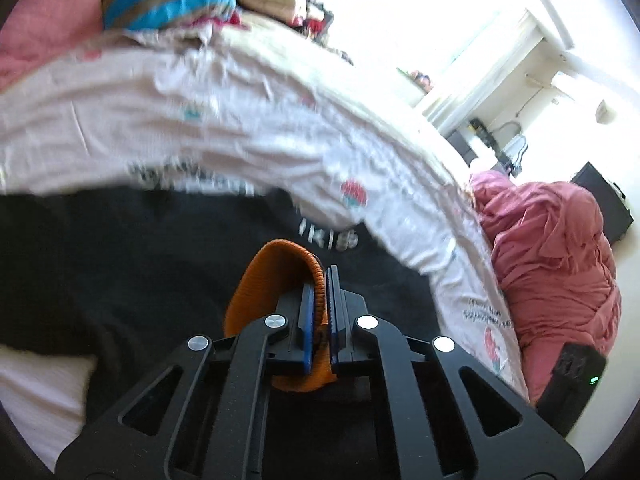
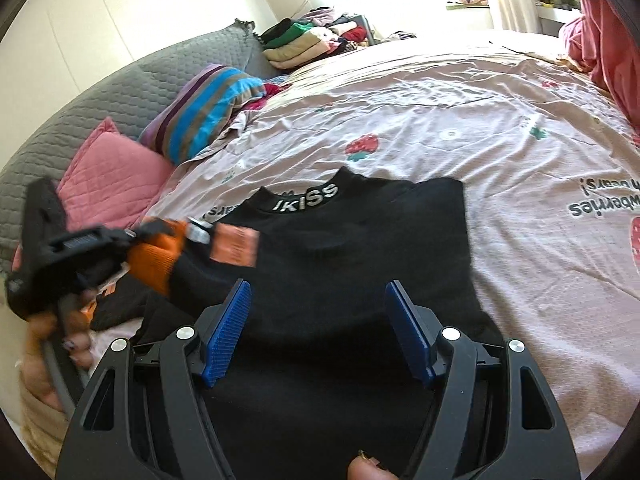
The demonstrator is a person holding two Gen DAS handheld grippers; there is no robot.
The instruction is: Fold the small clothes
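Left wrist view: left gripper (image 1: pixel 320 304) jaws clamped on orange cuff (image 1: pixel 276 280); right gripper (image 2: pixel 318 332) jaws apart over black sweater (image 2: pixel 360 240).

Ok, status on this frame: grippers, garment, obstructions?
Left gripper shut on orange cuff. Right gripper open above black sweater, flat on strawberry bedsheet. Nothing on the sweater's body.

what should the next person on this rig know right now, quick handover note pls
Left gripper: shut on the orange cuff of the black top's sleeve, held over the garment.
Right gripper: open and holding nothing, above the lower body of the black top.
The top lies flat on the strawberry-print bedsheet, collar away from you. A stack of folded clothes sits at the far end of the bed.
Done: top spread out, one sleeve picked up.
Left: lay that sleeve across the body, fold the rest, add it to the stack.
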